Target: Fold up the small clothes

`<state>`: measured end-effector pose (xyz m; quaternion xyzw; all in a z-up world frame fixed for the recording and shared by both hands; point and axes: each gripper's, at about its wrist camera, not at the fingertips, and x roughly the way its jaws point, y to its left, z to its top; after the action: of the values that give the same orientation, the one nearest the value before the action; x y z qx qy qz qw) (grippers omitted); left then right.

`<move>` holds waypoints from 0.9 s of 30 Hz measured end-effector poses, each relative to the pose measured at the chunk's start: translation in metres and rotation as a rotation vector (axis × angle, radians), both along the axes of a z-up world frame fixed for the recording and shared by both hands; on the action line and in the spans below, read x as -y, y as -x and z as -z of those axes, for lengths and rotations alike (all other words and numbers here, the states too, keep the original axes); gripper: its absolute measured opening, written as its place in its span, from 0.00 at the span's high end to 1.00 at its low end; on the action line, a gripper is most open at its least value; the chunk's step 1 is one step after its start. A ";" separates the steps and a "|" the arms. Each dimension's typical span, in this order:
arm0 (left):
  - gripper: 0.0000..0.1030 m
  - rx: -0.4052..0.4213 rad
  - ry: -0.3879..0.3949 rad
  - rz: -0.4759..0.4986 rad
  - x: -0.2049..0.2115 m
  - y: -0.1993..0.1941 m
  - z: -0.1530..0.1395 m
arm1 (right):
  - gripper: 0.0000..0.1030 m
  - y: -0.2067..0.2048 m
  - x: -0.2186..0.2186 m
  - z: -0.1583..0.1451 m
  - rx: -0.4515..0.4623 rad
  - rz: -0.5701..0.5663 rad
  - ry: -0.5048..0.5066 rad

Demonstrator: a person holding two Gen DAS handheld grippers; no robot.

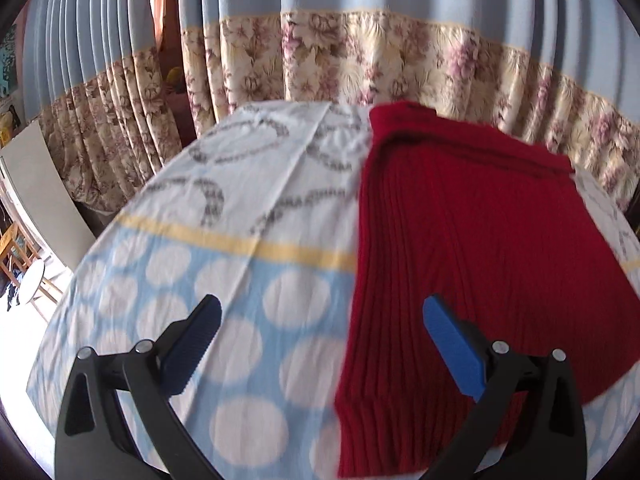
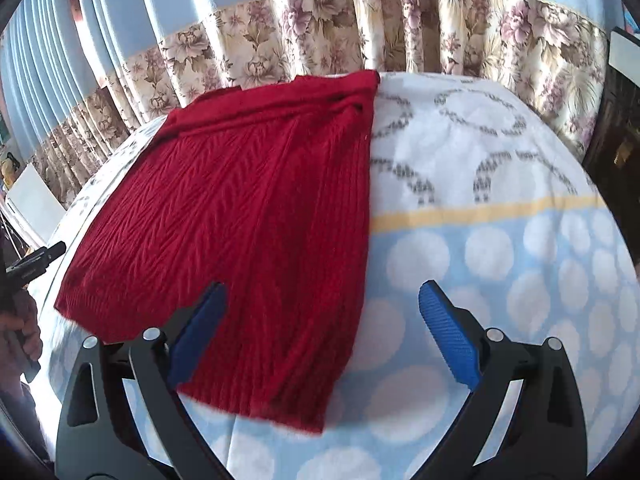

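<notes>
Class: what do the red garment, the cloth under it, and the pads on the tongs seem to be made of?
Red sweater: knitted yarn, likely wool or acrylic; ribs and chevron stitches show, matte. Table cover: thin woven printed fabric, probably cotton; creased, matte. Pads of the tongs: blue ridged rubber or plastic, unclear which.

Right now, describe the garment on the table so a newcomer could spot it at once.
Start at the table covered by a cloth with pale blue and white dots, in front of the flowered curtain. The red knitted sweater lies flat on it. It is the only solid red, ribbed item; everything around it is printed fabric.
</notes>
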<state>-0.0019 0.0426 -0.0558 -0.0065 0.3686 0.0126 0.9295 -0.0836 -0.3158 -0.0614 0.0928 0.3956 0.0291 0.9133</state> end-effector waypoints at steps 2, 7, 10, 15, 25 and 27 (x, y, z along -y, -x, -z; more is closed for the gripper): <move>0.01 -0.010 0.009 0.011 0.001 0.008 0.005 | 0.11 0.009 -0.006 0.005 -0.014 -0.010 -0.005; 0.01 -0.025 -0.004 0.008 -0.004 0.020 0.011 | 0.20 0.018 -0.015 0.018 -0.051 -0.014 0.002; 0.01 -0.036 0.009 -0.007 -0.014 0.029 0.013 | 0.40 0.020 -0.015 0.027 -0.069 -0.021 -0.039; 0.01 -0.058 0.028 0.006 -0.016 0.040 0.016 | 0.84 0.027 -0.025 0.024 -0.009 -0.044 0.025; 0.01 -0.123 -0.004 0.102 0.023 0.036 0.028 | 0.85 0.030 -0.023 0.023 0.039 -0.047 -0.006; 0.01 -0.163 0.024 0.129 0.029 0.033 0.034 | 0.84 0.030 -0.023 0.022 0.045 -0.047 -0.009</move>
<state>-0.0350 0.0131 -0.0896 0.0072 0.4429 -0.0513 0.8951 -0.1139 -0.2927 -0.0834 0.0868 0.3768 0.0543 0.9206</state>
